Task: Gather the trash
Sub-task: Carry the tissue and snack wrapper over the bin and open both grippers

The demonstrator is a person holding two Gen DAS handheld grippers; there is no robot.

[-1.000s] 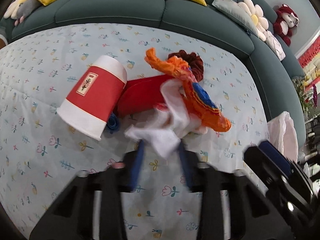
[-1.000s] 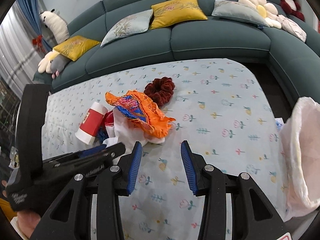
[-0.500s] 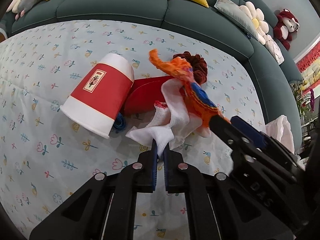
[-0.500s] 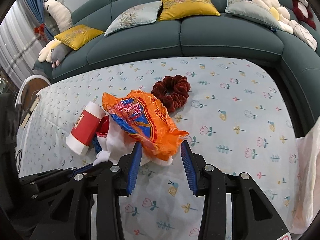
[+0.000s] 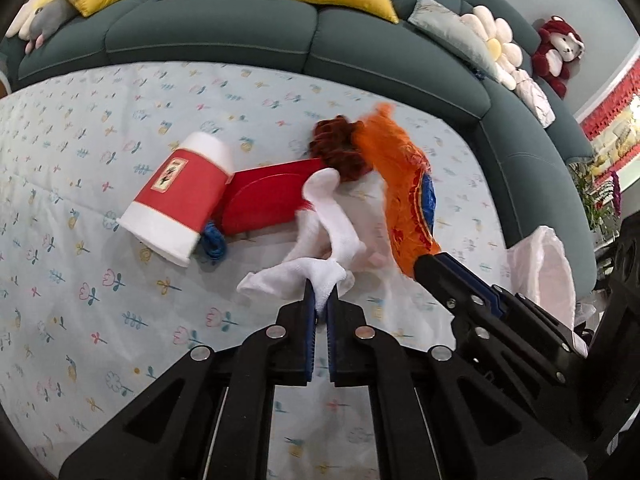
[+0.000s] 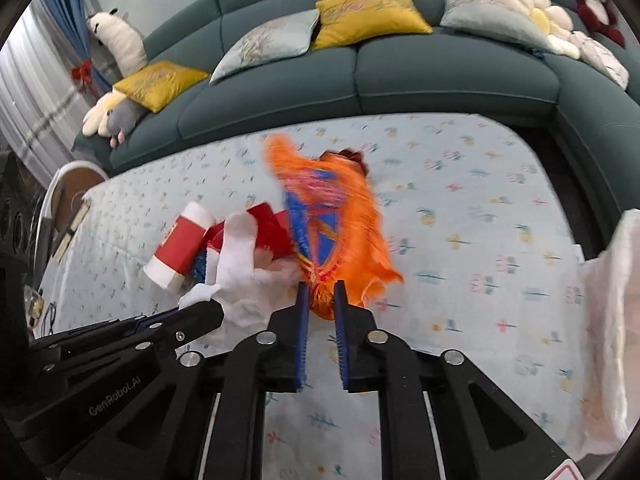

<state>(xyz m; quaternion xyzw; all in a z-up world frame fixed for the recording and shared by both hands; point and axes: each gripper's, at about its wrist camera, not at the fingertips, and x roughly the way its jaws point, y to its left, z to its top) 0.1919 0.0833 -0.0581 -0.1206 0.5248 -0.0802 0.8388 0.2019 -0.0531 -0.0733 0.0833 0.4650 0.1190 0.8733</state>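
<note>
Floral-clothed worktop [image 5: 80,240]: white tissue [image 5: 320,268] is pinched by left gripper [image 5: 320,304]; right gripper's [image 6: 320,300] fingers are closing on orange wrapper [image 6: 340,220]; nothing bagged.

"GenRobot.AI" in pale letters on the black body of the left claw [image 6: 200,312].

Left gripper [image 5: 321,300] jaws pinch the white tissue [image 5: 320,240] beside the red cup [image 5: 180,196].

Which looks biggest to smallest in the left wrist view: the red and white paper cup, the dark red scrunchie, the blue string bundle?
1. red and white paper cup
2. dark red scrunchie, which lies farther from the camera, so the gap may be exaggerated
3. blue string bundle, partly hidden under the cup
</note>
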